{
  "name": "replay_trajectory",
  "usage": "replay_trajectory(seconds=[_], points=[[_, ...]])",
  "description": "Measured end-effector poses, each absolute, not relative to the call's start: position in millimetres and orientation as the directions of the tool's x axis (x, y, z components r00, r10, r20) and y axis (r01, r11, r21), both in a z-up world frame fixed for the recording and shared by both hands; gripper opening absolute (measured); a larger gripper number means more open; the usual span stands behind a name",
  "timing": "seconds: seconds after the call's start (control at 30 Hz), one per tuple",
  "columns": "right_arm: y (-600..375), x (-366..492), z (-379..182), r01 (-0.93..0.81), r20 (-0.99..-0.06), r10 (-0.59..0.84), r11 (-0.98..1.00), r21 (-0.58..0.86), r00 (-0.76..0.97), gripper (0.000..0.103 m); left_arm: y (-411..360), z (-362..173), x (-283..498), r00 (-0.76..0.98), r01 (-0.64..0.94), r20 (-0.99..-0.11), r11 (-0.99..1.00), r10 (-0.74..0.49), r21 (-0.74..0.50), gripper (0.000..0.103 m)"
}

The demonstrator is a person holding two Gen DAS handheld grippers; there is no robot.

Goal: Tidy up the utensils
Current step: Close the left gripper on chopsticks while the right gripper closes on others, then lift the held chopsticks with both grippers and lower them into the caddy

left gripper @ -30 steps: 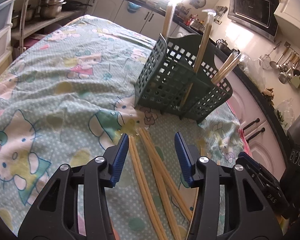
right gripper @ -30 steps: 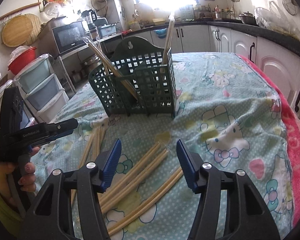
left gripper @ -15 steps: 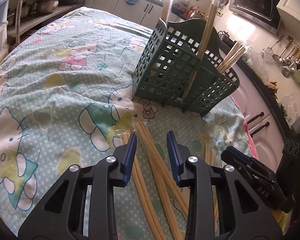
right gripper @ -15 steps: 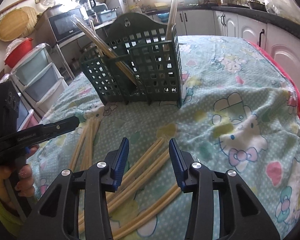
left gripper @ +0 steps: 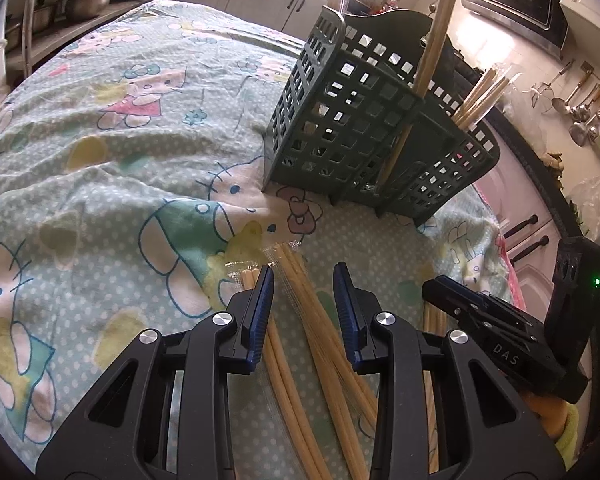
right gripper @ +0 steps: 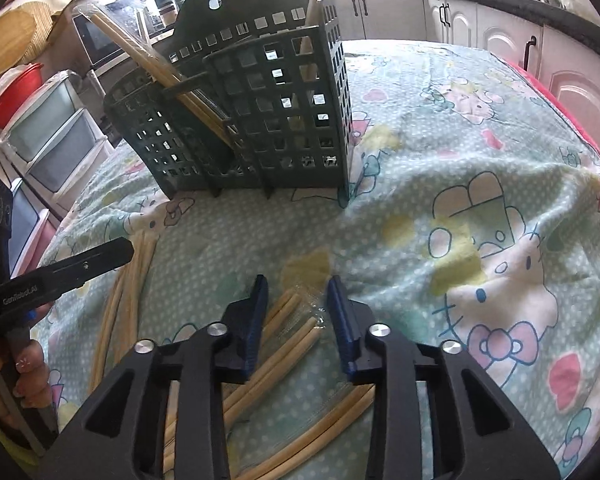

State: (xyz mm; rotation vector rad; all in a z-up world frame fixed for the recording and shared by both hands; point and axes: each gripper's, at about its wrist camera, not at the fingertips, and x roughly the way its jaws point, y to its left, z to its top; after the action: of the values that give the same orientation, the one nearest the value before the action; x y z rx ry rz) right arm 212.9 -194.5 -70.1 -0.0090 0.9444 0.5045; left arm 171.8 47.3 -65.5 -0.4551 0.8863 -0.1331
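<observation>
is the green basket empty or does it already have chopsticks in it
Not empty. The green basket stands upright with chopsticks leaning out of one compartment and more sticking up from others; further chopsticks lie loose on the tablecloth.

I see a dark green basket [left gripper: 364, 128], pale yellow chopsticks [left gripper: 316, 320], black tongs with blue pads [left gripper: 260, 312], and a mint cloth [left gripper: 100, 152] with white dots and cartoon cats.

Chopsticks [left gripper: 300, 304] on cloth [left gripper: 100, 160], before basket [left gripper: 340, 120]

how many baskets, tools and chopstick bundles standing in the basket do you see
green basket: 1
tools: 2, left tool and right tool, its jaws closing with loose chopsticks between them
chopstick bundles in basket: 3
total: 6
</observation>
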Motion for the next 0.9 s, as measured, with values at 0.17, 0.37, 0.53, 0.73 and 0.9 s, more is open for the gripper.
replay_trajectory(seconds=[0.17,0.37,0.53,0.73,0.9], points=[[-195.4,214.4,-70.1,-0.415,-0.773,0.414,0.884,0.215,0.481,0.020,48.0,-66.9,179.5,0.628,-0.089,-0.724,0.897,-0.287,-0.432,0.025],[-197.5,214.9,-68.4,-0.417,-0.764,0.423,0.881,0.222,0.488,0.012,52.2,-70.5,189.9,0.615,-0.110,-0.736,0.893,-0.284,-0.437,0.025],[-200.1,216.3,-66.0,-0.411,-0.754,0.434,0.880,0.237,0.493,0.008,52.4,-69.7,198.3,0.616,-0.122,-0.743,0.900,-0.263,-0.419,0.016],[-205.8,218.0,-59.5,-0.406,-0.739,0.452,0.876,0.261,0.500,0.002,56.0,-67.3,198.8,0.626,-0.122,-0.733,0.896,-0.265,-0.428,0.006],[-207.9,219.6,-54.7,-0.407,-0.724,0.478,0.865,0.293,0.496,0.002,63.1,-59.6,194.2,0.641,-0.111,-0.715,0.888,-0.279,-0.447,0.002]])
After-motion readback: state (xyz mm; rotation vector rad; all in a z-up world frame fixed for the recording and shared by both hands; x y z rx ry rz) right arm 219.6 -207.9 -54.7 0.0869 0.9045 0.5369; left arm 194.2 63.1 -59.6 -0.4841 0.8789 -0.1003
